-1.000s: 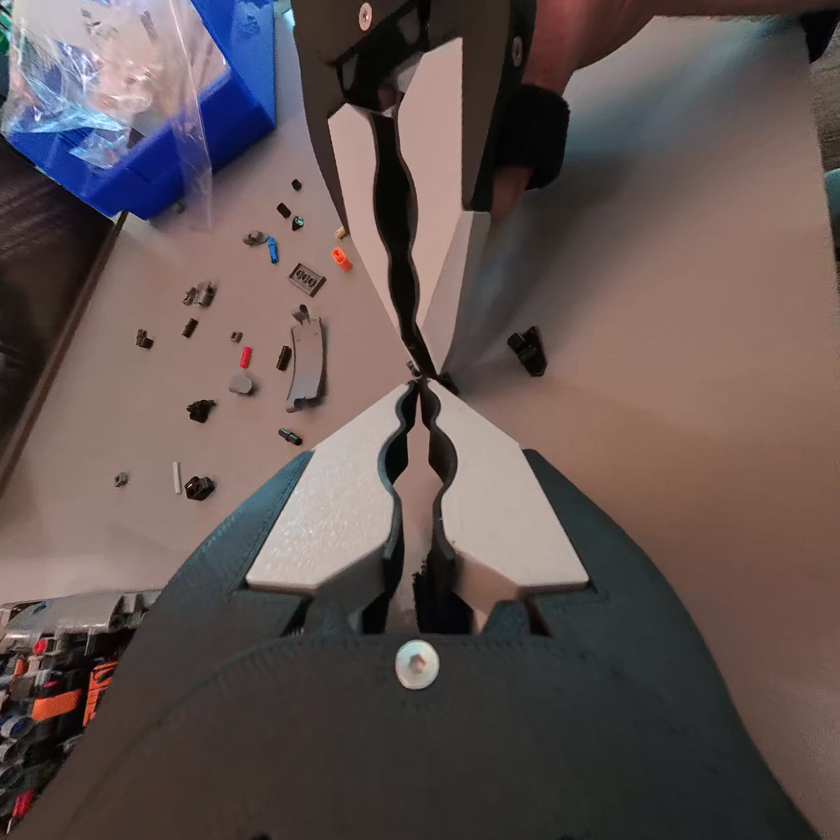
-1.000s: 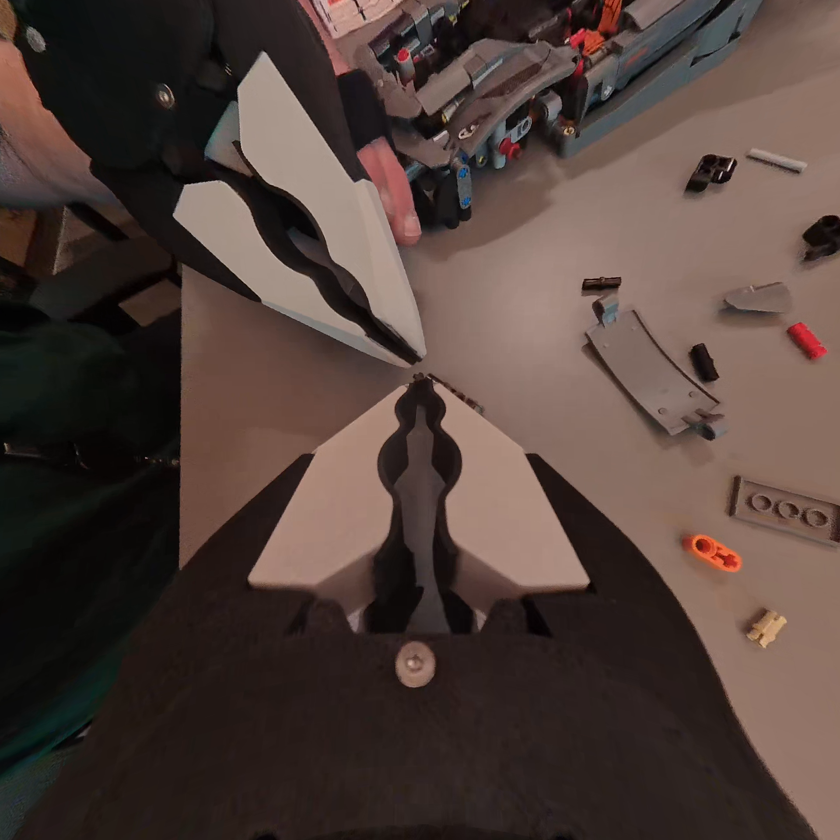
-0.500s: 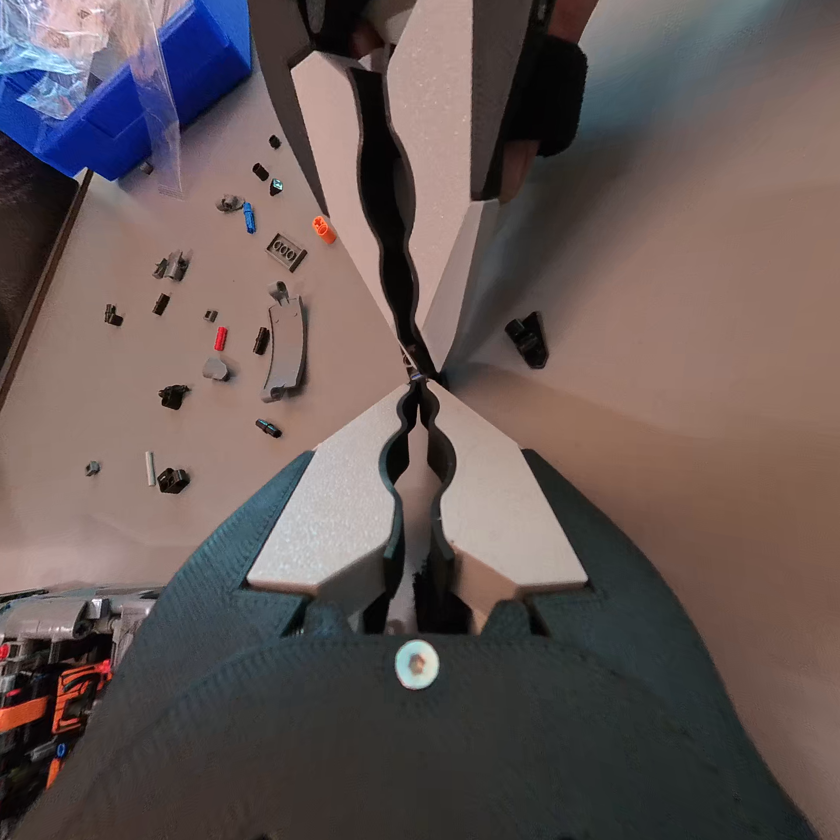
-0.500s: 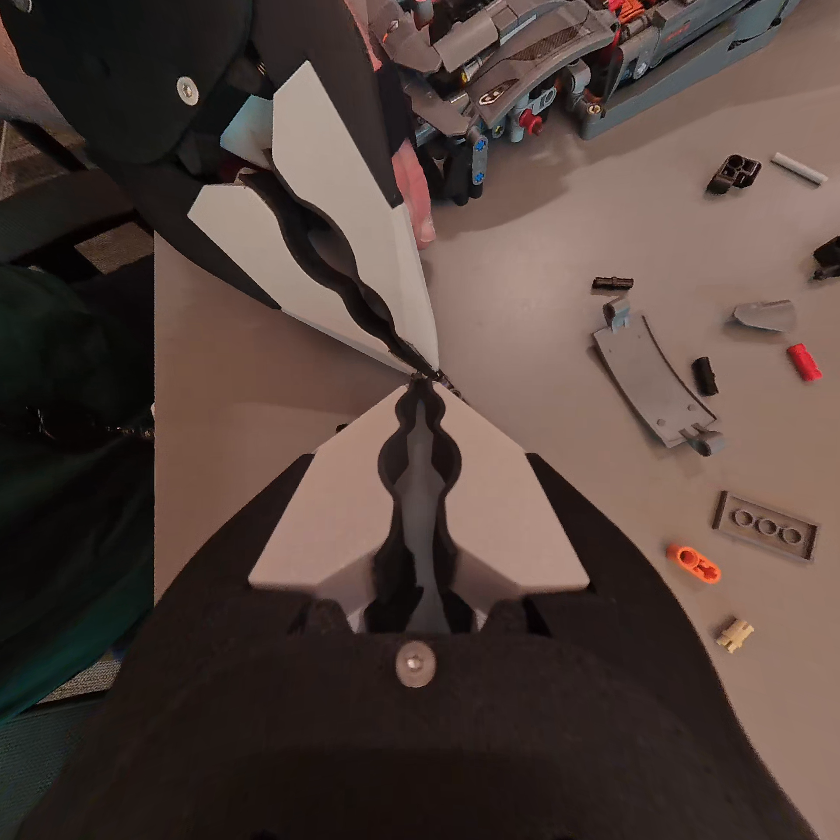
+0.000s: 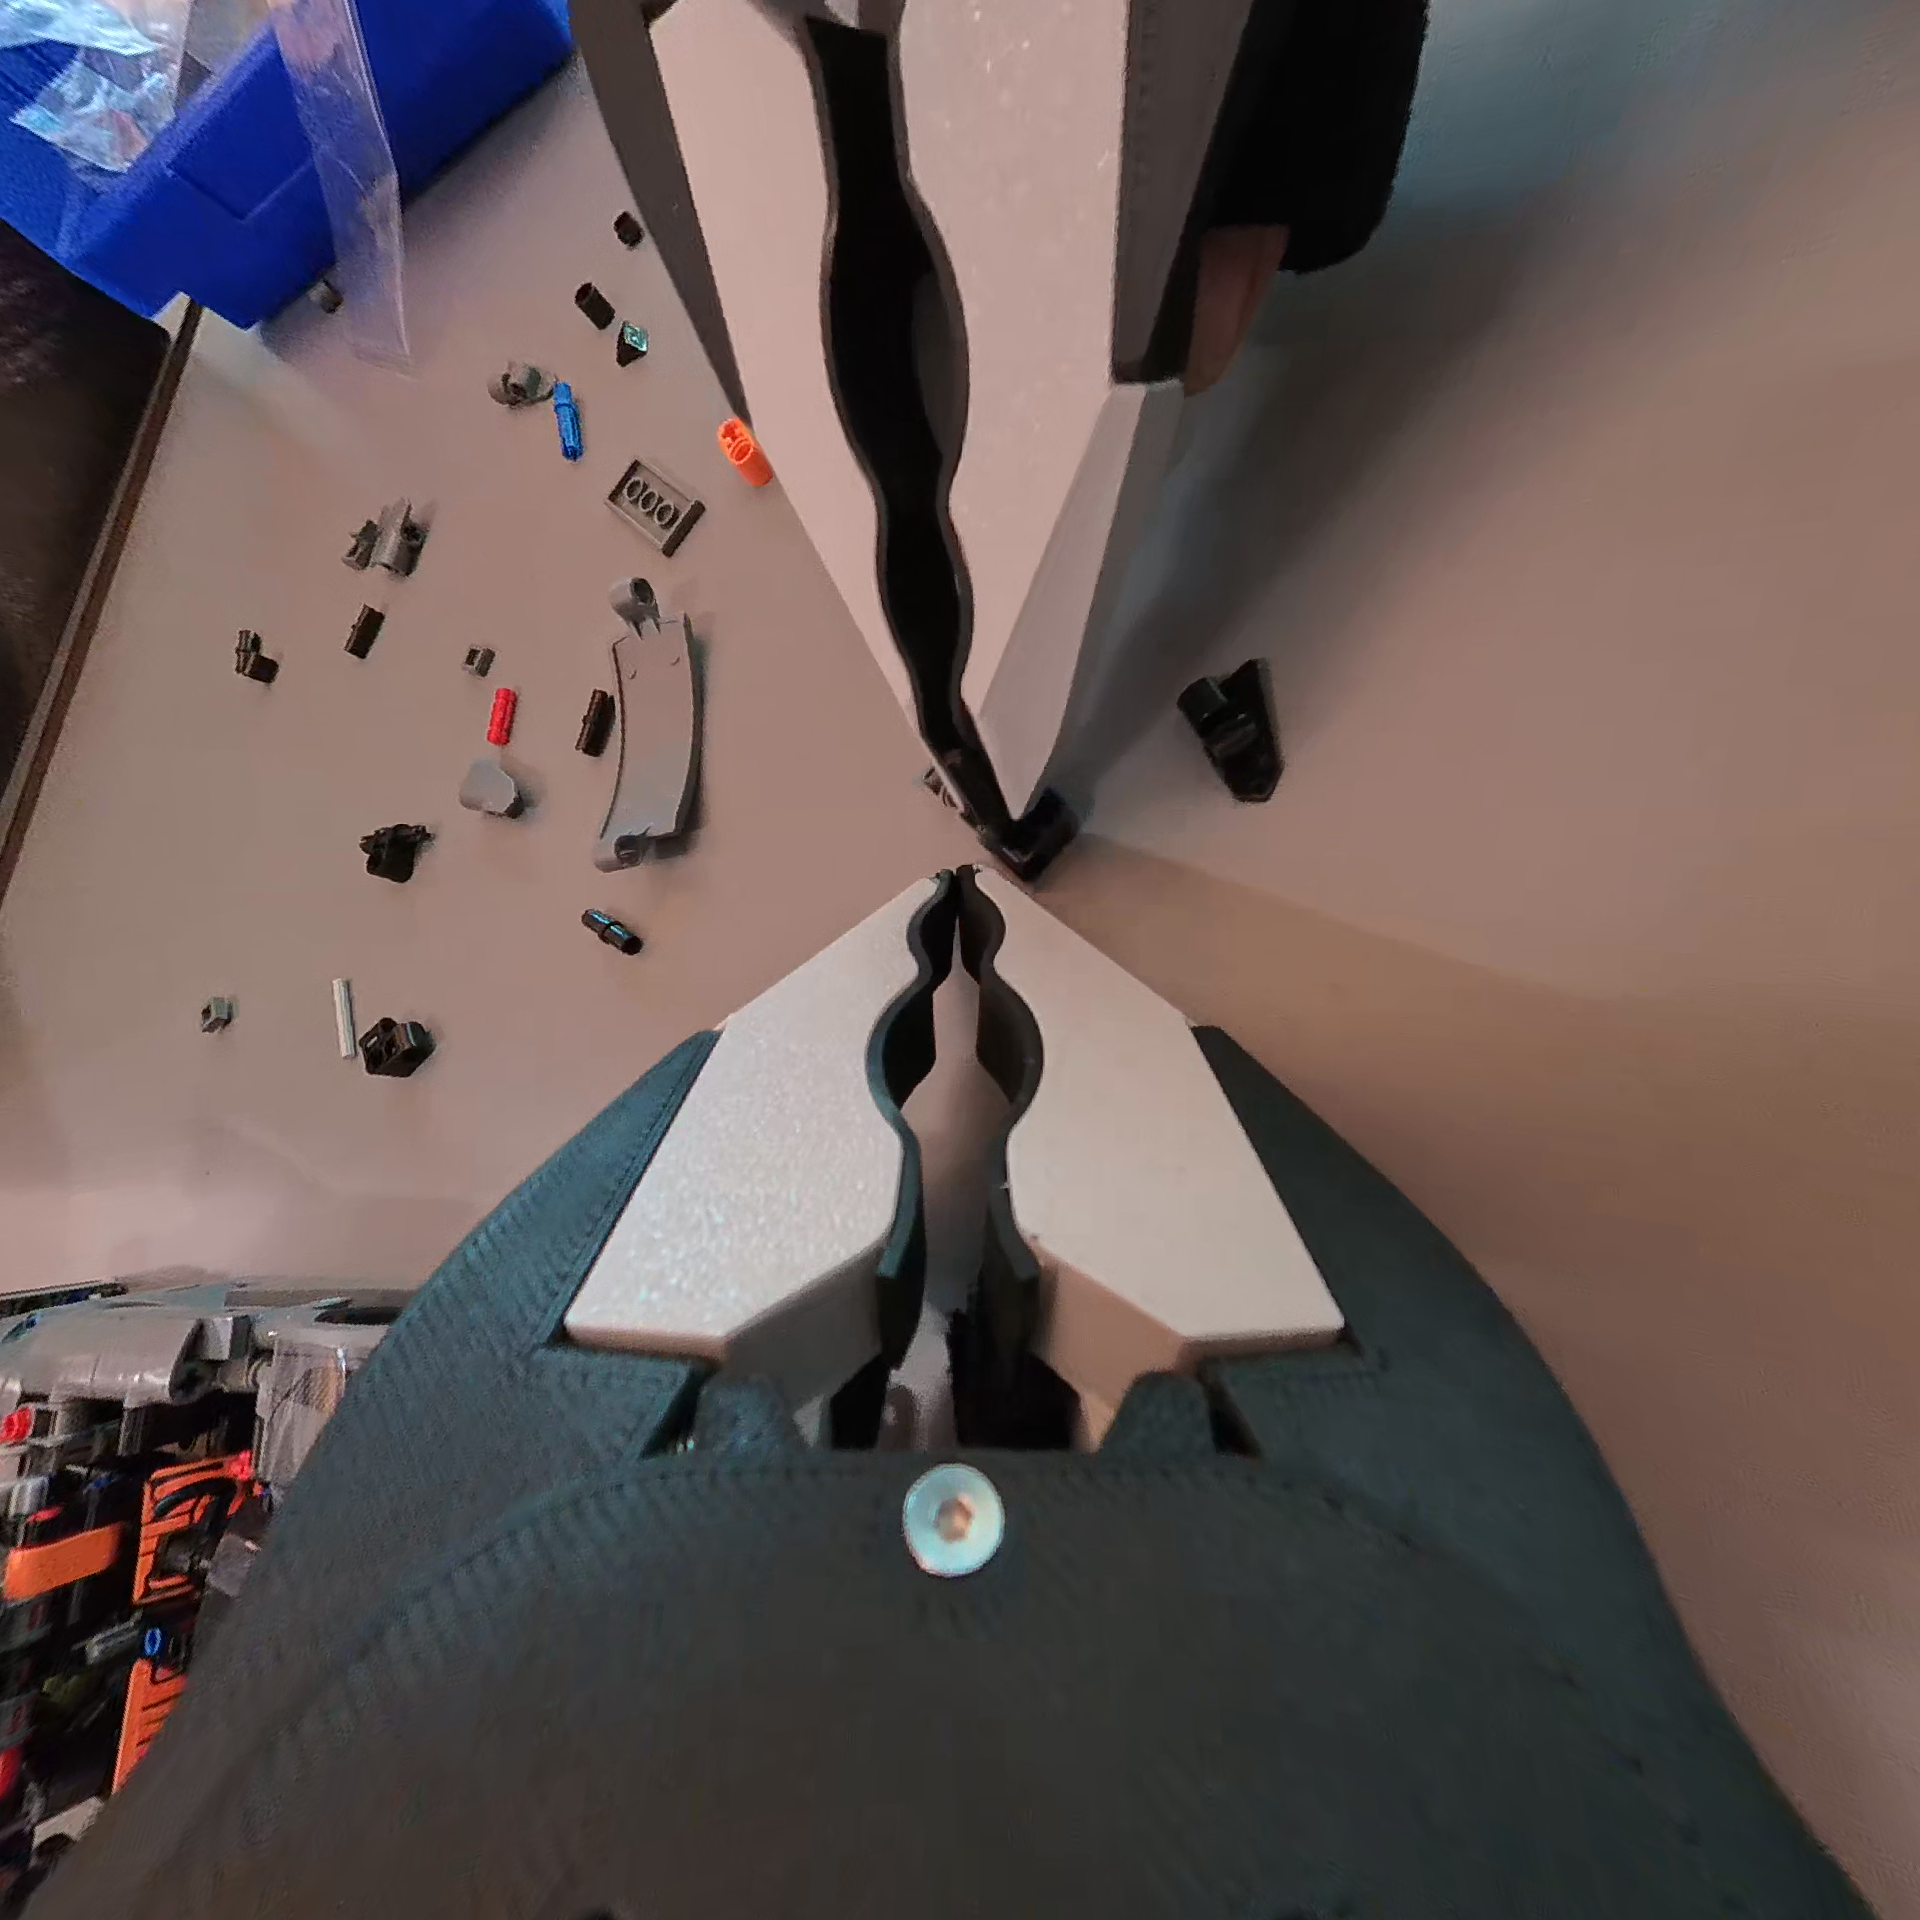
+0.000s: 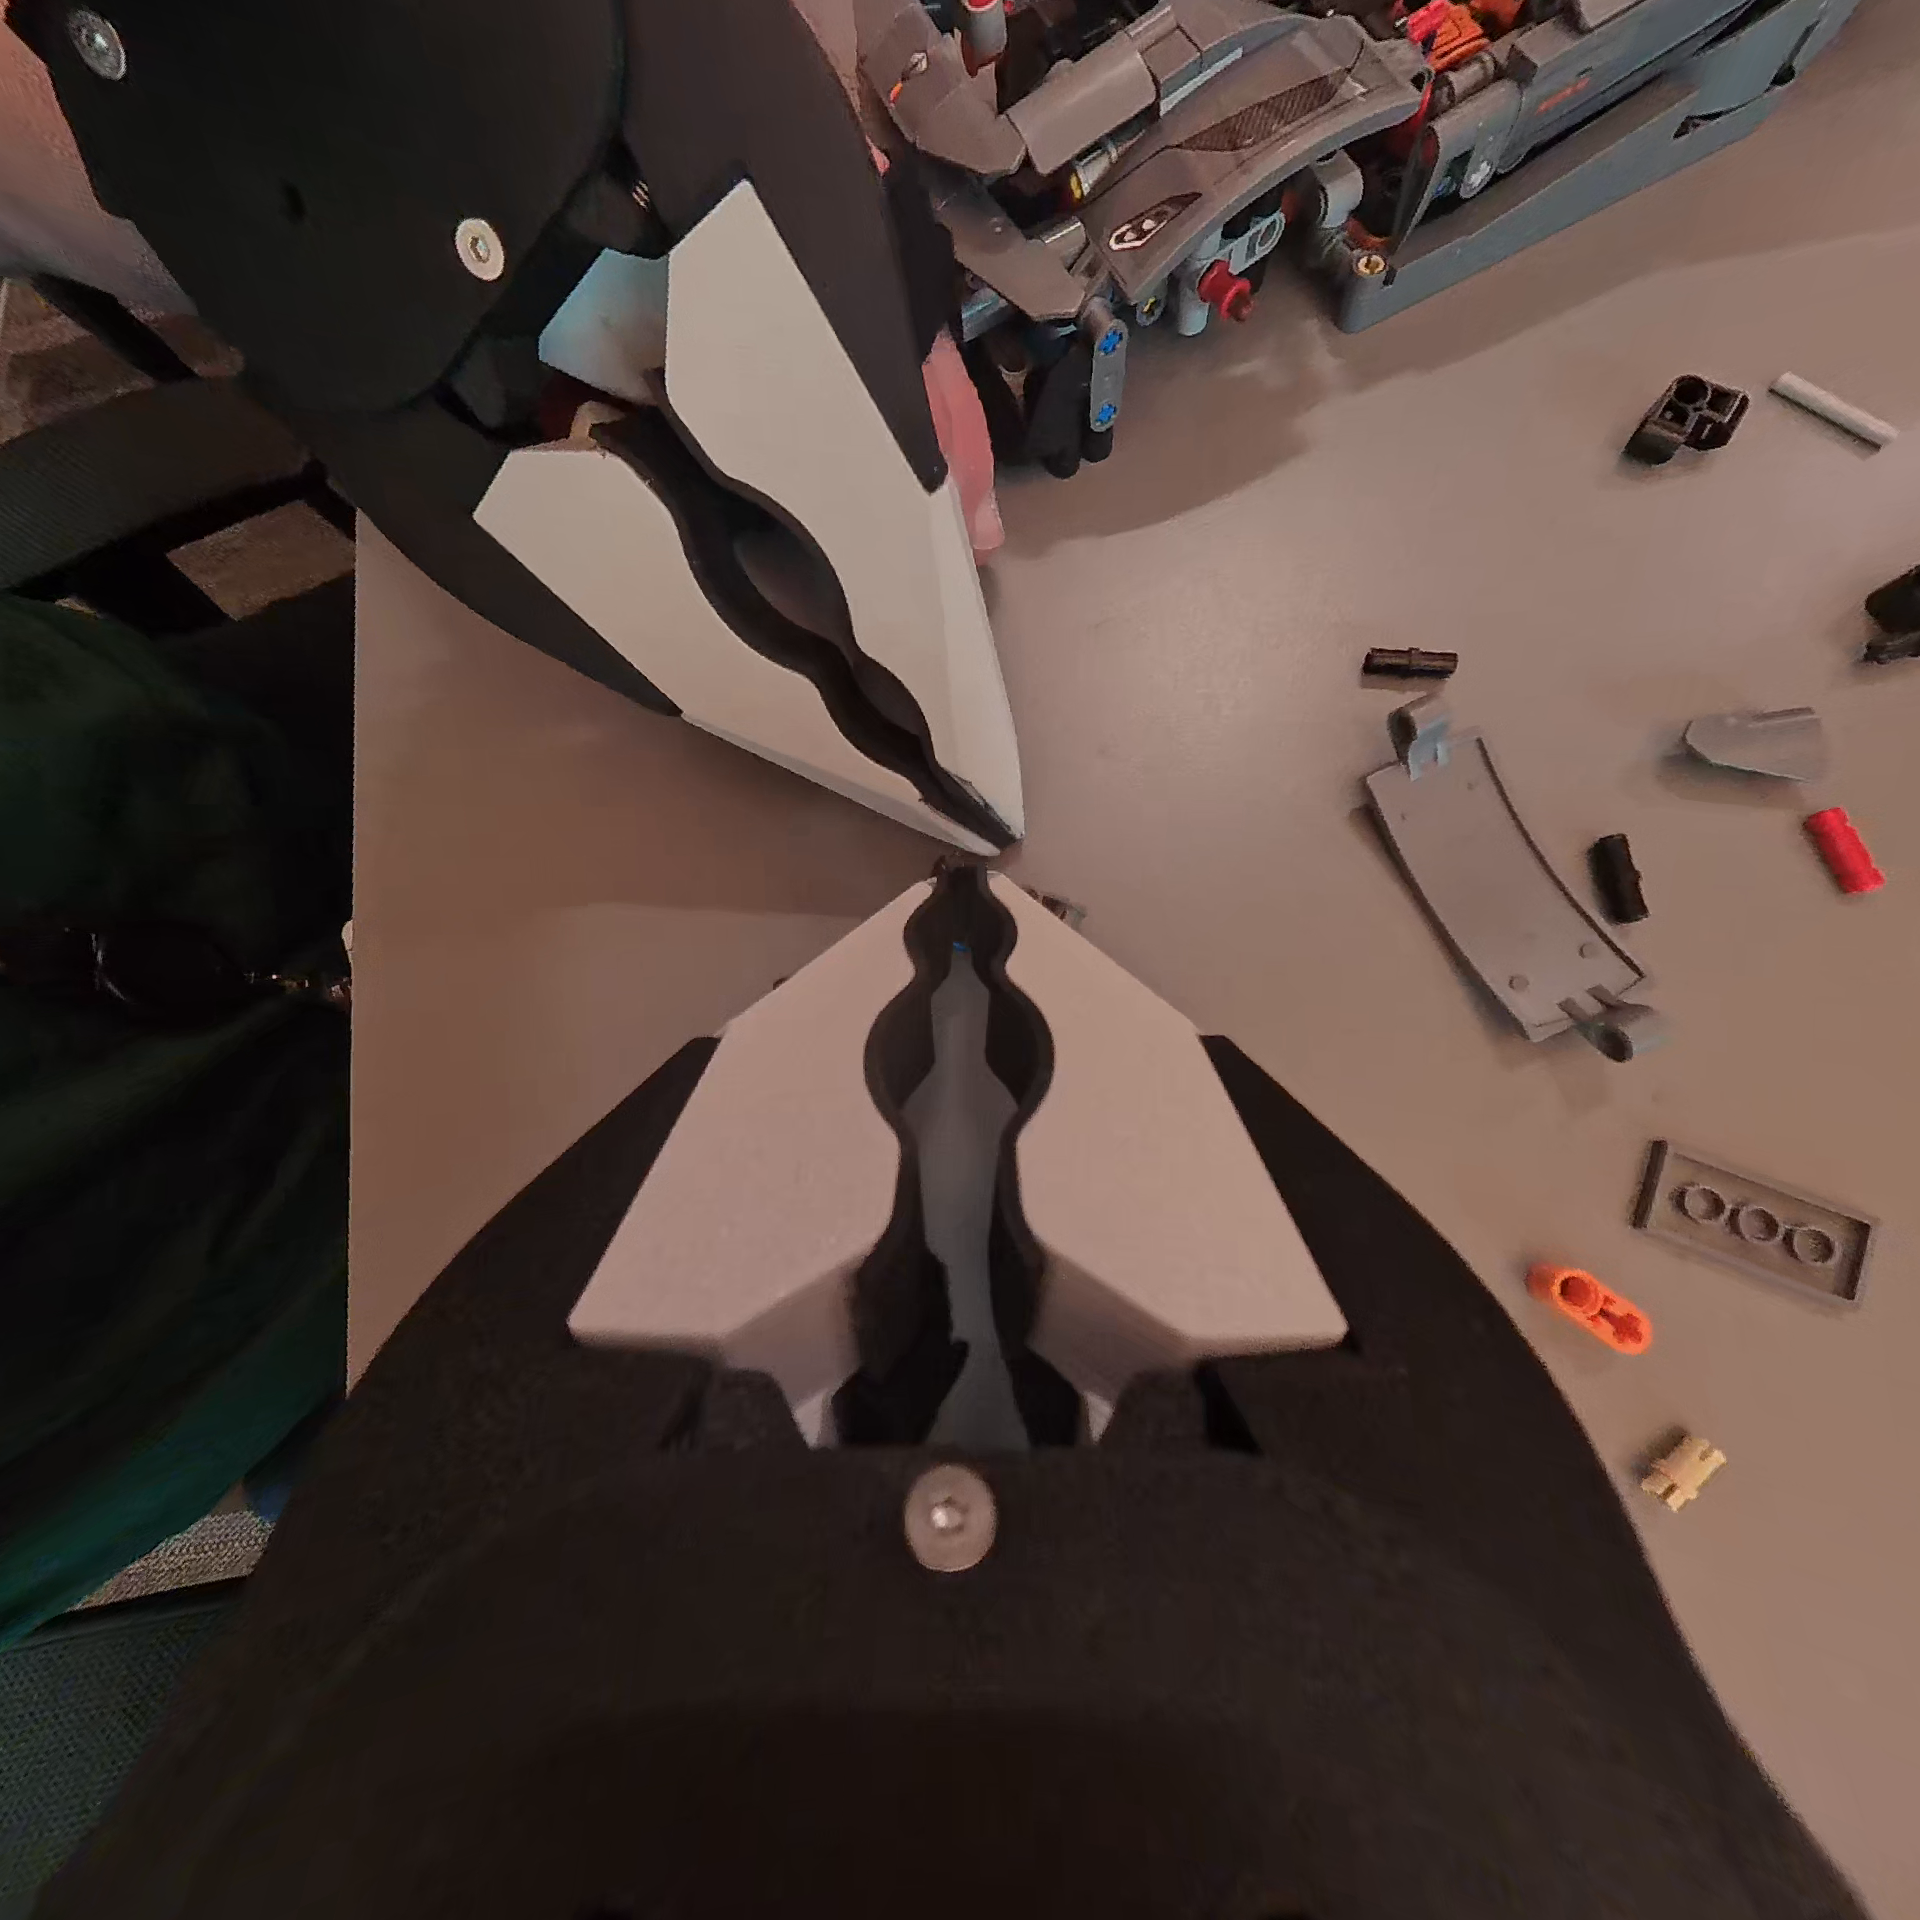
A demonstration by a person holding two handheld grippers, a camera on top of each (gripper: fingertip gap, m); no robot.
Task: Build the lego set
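Over the table (image 5: 1558, 935), both grippers meet tip to tip, jaws closed

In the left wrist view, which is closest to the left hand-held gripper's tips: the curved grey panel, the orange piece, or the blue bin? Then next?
Measured from the left hand-held gripper:
1. Curved grey plastic panel, lying left of the tips.
2. Small orange plastic connector, farther up and left, beside the flat dark grey studded plate.
3. Blue plastic bin, far top-left corner, with a clear plastic bag draped over it.
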